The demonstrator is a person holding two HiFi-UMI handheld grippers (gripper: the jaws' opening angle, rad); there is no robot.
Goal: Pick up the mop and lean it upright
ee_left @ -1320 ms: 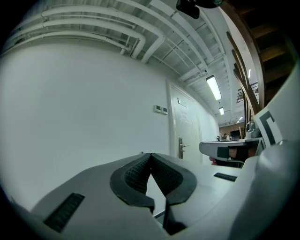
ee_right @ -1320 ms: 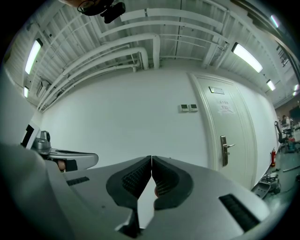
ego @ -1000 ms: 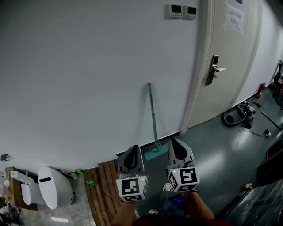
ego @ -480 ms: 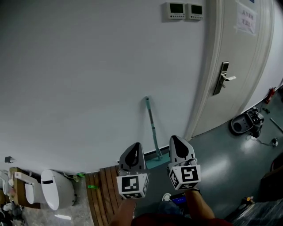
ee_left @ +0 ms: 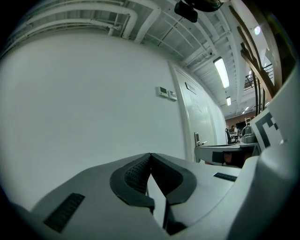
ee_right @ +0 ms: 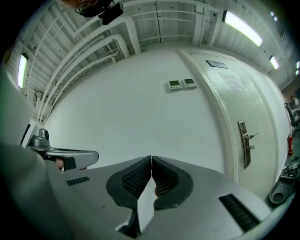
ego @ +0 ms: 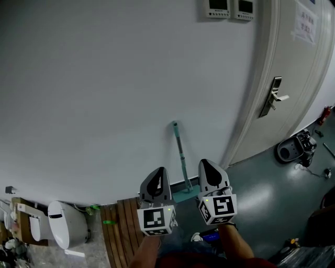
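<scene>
The mop (ego: 180, 155) has a teal handle and stands upright, leaning on the white wall, its teal head (ego: 183, 193) on the floor at the wall's foot. My left gripper (ego: 158, 171) and right gripper (ego: 204, 163) are held side by side in front of the mop, apart from it, one on each side of its head. Both point at the wall. In the left gripper view the left gripper (ee_left: 150, 155) has its tips touching with nothing between them. The right gripper (ee_right: 151, 158) is shut and empty too. Neither gripper view shows the mop.
A white door (ego: 298, 73) with a lever handle (ego: 275, 97) stands right of the mop. Two wall controllers (ego: 229, 6) hang high up. A wooden slat mat (ego: 121, 226) and a white toilet (ego: 65, 225) lie at the lower left. A dark round device (ego: 294, 148) sits on the floor at right.
The mop looks smaller and farther off: both grippers and the view have drawn back from the wall together. The mop has stayed leaning where it was. Both grippers stay shut.
</scene>
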